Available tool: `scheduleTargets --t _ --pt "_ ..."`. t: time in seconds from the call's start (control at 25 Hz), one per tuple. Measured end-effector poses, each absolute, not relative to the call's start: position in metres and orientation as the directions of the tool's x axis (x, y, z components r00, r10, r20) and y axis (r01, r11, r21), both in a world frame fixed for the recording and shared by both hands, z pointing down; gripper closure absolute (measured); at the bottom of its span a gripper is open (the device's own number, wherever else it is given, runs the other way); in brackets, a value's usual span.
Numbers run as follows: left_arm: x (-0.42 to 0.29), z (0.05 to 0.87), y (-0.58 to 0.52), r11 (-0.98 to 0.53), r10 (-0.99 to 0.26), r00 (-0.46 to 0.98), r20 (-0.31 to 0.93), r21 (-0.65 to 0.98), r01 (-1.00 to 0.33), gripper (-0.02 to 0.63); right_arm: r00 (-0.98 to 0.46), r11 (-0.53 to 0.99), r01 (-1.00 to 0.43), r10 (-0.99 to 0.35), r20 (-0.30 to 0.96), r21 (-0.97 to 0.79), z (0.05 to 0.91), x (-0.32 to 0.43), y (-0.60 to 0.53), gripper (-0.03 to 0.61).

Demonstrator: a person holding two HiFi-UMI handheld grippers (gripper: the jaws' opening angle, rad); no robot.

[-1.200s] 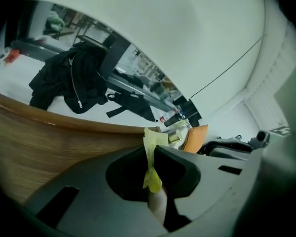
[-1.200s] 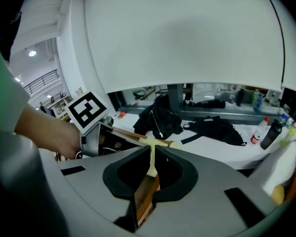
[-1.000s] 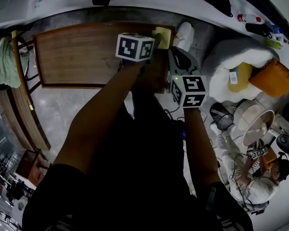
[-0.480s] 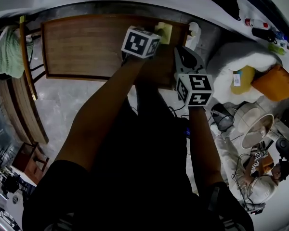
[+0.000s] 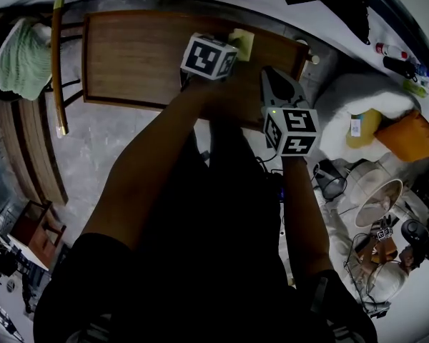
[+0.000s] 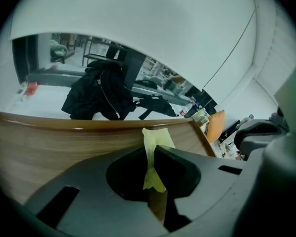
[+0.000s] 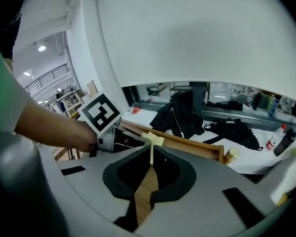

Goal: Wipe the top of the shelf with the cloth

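The yellow cloth (image 5: 242,41) sits on the shelf top (image 5: 136,56), hard against its far edge at about 1 o'clock from the middle of the wood. One bunched fold stands upright between the jaws of the left hand-held gripper (image 6: 152,152), which are clamped on it. I judge it is pinched high so that the loose end lies flat on the wood and can be dragged along it. The right hand-held gripper (image 7: 151,151) waits just beside, at 4 o'clock of the cloth, over the shelf's near right corner. Its jaws are drawn together on nothing; the yellow sliver at their tips looks like the cloth beyond. It probably stays close only to keep clear of the stroke. Most of the top, out toward 9 o'clock, looks still to be wiped. Nothing else stands on the shelf. At 12 o'clock a black jacket (image 6: 101,95) lies on the white counter (image 6: 44,100). At 4 o'clock is a pale bowl-shaped thing (image 5: 375,200), its contents unreadable.
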State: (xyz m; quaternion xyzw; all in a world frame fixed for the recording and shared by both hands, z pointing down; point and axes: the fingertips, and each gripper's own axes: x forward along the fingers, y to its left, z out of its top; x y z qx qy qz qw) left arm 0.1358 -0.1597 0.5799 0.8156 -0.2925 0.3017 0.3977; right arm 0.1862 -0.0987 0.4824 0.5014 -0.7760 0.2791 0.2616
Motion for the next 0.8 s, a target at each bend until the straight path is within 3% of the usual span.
scheduleTargets --t 0.8 --pt "-0.025 0.587 -0.196 -0.477 -0.305 0.555 0.774 0.380 -0.792 0.586 -0.387 0.407 -0.901 -0.593 0.706 -0.152 0.474 0.081 -0.110 0.552"
